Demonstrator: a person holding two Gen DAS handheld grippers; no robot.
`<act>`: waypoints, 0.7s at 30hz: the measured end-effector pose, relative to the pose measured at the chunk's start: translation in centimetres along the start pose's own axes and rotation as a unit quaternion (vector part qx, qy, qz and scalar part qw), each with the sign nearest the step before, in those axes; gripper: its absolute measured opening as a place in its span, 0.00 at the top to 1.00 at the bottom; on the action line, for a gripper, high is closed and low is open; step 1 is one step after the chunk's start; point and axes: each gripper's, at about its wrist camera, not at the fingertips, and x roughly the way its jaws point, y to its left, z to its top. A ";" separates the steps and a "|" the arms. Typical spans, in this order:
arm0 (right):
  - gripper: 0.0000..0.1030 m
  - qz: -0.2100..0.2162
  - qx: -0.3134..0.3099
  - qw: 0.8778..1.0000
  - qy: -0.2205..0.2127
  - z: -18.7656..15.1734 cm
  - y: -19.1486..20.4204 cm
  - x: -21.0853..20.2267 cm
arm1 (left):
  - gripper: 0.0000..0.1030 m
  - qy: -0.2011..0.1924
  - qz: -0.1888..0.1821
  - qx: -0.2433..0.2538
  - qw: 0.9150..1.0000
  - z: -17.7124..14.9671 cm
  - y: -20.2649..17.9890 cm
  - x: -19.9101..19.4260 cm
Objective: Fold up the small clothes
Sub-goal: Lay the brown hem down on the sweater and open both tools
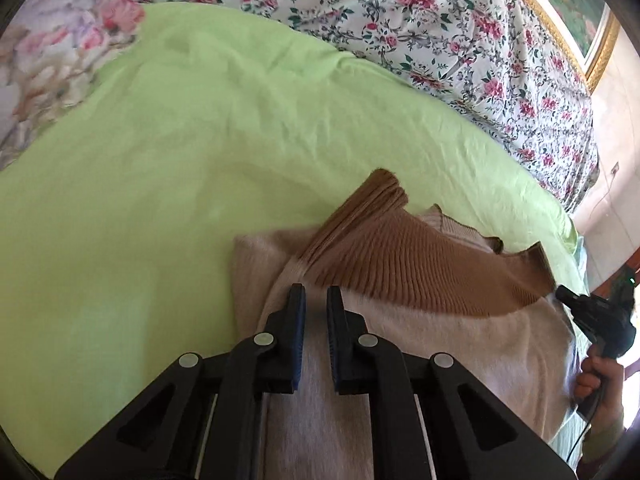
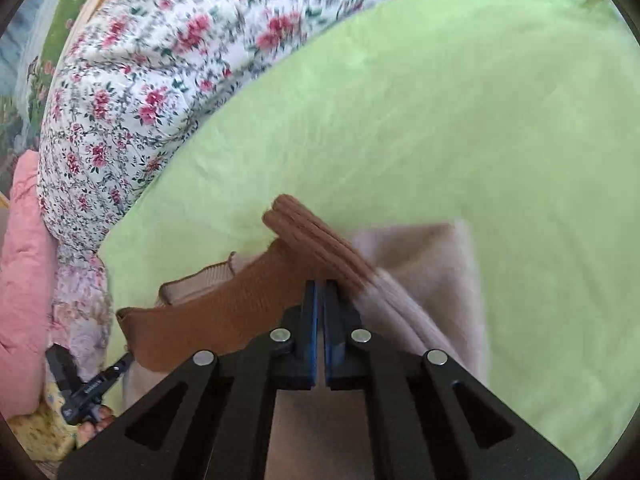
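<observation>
Left hand-held gripper (image 1: pixel 316 294) slightly spread over the beige sweater (image 1: pixel 440 344), lower centre. Right hand-held gripper (image 2: pixel 320 288) pressed together, likely pinching its fold; grasp unclear.

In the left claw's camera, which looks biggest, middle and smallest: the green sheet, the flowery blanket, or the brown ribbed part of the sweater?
1. Green sheet: fills most of the view.
2. Flowery blanket: a wide band along the top.
3. Brown ribbed part: smallest, even though it lies nearest the camera.
</observation>
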 end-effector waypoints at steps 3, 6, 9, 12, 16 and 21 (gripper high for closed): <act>0.97 0.026 -0.011 1.000 -0.002 -1.5 0.0 -2.9 | 0.87 -0.001 -0.024 0.004 1.000 -1.8 -1.8 -2.3; 0.97 0.046 -0.041 0.998 0.020 -4.2 1.1 -4.5 | 0.81 -0.007 -0.061 0.027 0.998 -4.9 -3.9 -5.0; 0.97 0.046 -0.056 0.996 0.042 -6.8 1.0 -5.3 | 0.75 0.000 -0.066 0.047 0.997 -8.1 -4.8 -6.2; 0.97 0.012 -0.056 0.997 0.057 -8.9 -0.9 -5.6 | 0.76 0.022 -0.052 0.047 0.997 -10.7 -3.3 -6.0; 0.97 0.009 -0.045 0.998 0.046 -9.3 -2.6 -7.2 | 0.80 0.032 -0.047 0.044 0.997 -11.2 -1.6 -6.4; 0.97 0.001 -0.081 0.997 0.020 -8.0 -0.1 -8.1 | 0.75 0.011 -0.045 0.036 0.998 -8.7 -2.2 -7.1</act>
